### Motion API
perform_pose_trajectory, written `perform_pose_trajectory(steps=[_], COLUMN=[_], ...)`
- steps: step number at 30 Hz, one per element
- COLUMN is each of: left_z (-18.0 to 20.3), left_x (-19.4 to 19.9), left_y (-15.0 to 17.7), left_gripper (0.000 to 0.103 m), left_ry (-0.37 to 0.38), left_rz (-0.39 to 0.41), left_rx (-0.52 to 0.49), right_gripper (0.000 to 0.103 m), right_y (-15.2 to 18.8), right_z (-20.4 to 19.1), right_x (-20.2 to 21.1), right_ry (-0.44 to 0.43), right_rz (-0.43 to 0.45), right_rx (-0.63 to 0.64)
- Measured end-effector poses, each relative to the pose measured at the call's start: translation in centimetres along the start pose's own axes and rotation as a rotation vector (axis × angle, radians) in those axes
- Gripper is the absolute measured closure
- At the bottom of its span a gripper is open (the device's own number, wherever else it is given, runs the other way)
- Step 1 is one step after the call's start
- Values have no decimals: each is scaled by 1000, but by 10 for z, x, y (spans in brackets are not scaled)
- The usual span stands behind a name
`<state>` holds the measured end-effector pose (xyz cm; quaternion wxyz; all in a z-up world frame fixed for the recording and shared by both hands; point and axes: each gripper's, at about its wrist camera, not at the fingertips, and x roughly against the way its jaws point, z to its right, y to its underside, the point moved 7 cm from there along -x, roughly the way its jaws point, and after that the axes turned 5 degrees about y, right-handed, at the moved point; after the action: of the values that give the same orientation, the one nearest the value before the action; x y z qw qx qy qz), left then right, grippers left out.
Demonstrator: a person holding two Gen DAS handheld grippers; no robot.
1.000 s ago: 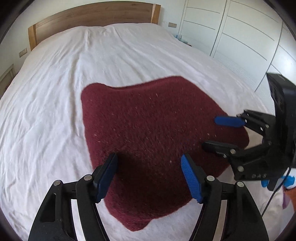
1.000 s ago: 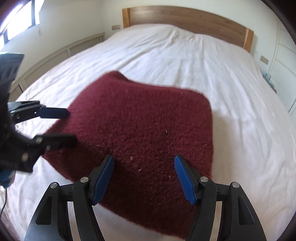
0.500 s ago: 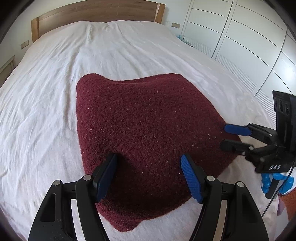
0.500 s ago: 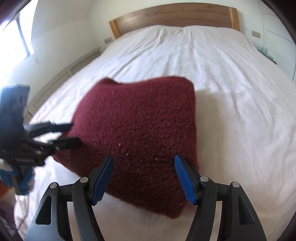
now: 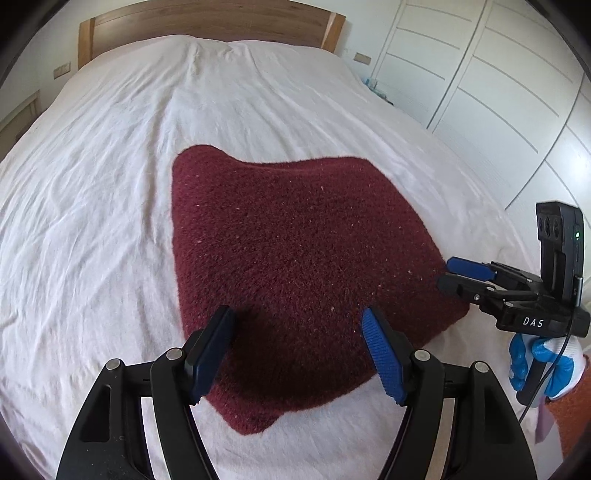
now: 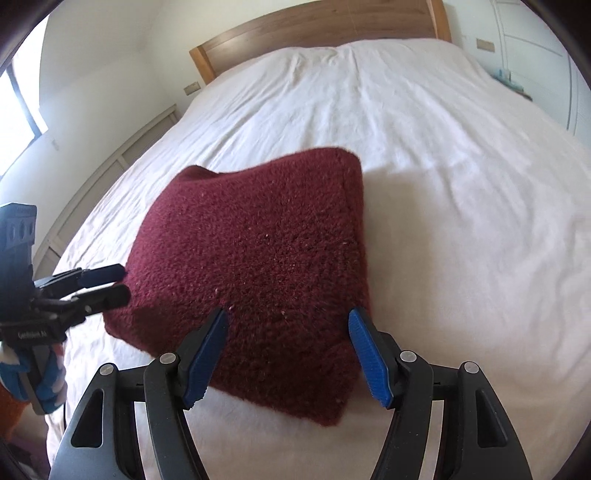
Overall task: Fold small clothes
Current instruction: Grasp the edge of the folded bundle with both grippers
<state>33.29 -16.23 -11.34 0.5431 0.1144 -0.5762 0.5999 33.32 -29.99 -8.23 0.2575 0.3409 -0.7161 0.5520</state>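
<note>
A dark red fuzzy garment lies folded into a rough square on the white bed sheet. In the left wrist view my left gripper hangs open over the garment's near edge, nothing between its blue pads. My right gripper shows at the right, its fingertips at the garment's right edge, held by a hand in a blue and white glove. The right wrist view shows the same garment, with my right gripper open above its near corner and my left gripper at its left edge.
A wooden headboard closes the far end of the bed. White wardrobe doors run along the right side, a low white ledge and a window along the left. Bare sheet surrounds the garment.
My right gripper has drawn back from over the garment's right part to its right edge, and its view has rolled. The left gripper has barely shifted. The garment lies as before.
</note>
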Motion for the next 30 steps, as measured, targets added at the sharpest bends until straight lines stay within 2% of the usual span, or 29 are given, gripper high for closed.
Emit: perform_pose_trajectory(steps=[4, 9, 15, 19, 21, 24, 28, 30], left_z=[-16, -46, -66, -72, -71, -70, -71, -73], left_x=[16, 23, 27, 21, 13, 4, -14, -18], left_y=[-2, -6, -12, -14, -14, -13, -8, -6], left_gripper=[31, 31, 29, 24, 22, 21, 10, 9], left_ry=[7, 21, 16, 63, 110, 137, 180, 212], left_rz=[29, 49, 65, 72, 60, 36, 5, 0], left_rx=[53, 168, 215, 279, 309, 324, 361, 385], right_gripper=[32, 31, 27, 25, 23, 20, 15, 15], right_y=[-3, -7, -13, -9, -7, -4, 2, 6], right_z=[10, 16, 11, 15, 17, 18, 26, 29], right_x=[11, 10, -1, -18, -27, -38, -52, -57], right_ry=[31, 51, 54, 30, 5, -43, -103, -142], right_rz=[7, 9, 4, -33, -55, -83, -126, -137], right_rx=[-27, -60, -51, -89, -117, -151, -194, -207])
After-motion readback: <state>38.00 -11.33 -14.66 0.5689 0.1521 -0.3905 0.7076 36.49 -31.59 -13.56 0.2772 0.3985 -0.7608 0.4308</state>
